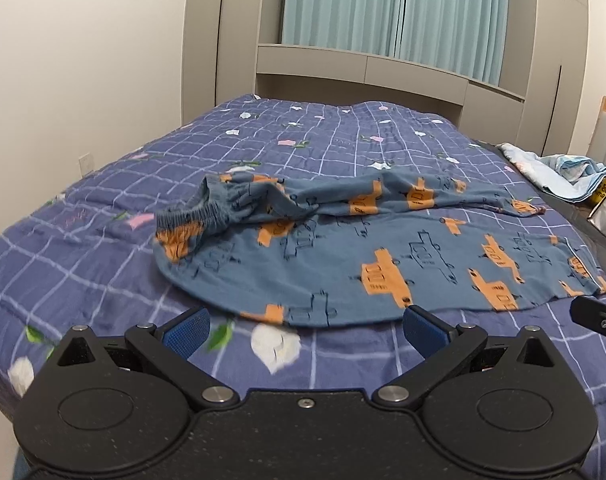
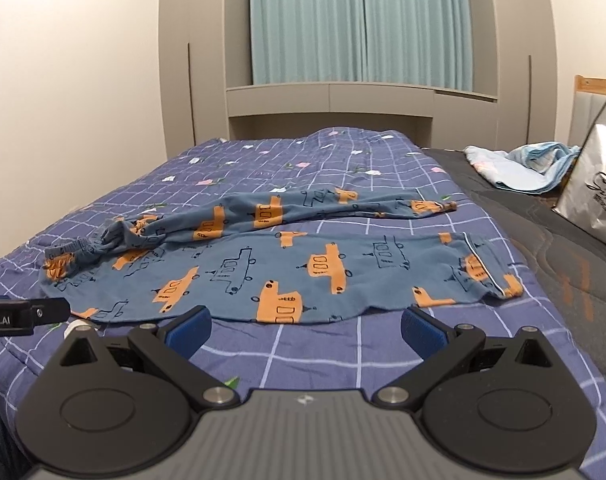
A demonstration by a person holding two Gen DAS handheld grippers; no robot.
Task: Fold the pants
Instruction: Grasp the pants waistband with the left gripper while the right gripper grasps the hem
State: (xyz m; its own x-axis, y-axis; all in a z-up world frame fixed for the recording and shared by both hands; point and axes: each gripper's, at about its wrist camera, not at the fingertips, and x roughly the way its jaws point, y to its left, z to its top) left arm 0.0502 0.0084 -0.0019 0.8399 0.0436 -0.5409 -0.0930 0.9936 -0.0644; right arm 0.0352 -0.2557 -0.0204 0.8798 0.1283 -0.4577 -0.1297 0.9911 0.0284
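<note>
Both black grippers, left (image 1: 305, 330) and right (image 2: 305, 330), hover with blue-padded jaws spread apart, holding nothing, over the purple grid-patterned quilt (image 1: 103, 264). Blue pants with orange cars (image 1: 343, 256) lie crosswise, waistband left, cuffs right.

The white bag (image 2: 595, 196) is cut off by the right edge, its lettering unreadable.

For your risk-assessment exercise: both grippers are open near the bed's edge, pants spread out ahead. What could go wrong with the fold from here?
1. The far leg lies twisted and bunched, so folding now may trap creases.
2. The waistband is crumpled and partly turned up; a pinch there might catch only one layer.
3. The left gripper and right gripper hover over the quilt, so closing low could grab quilt along with the pants.
</note>
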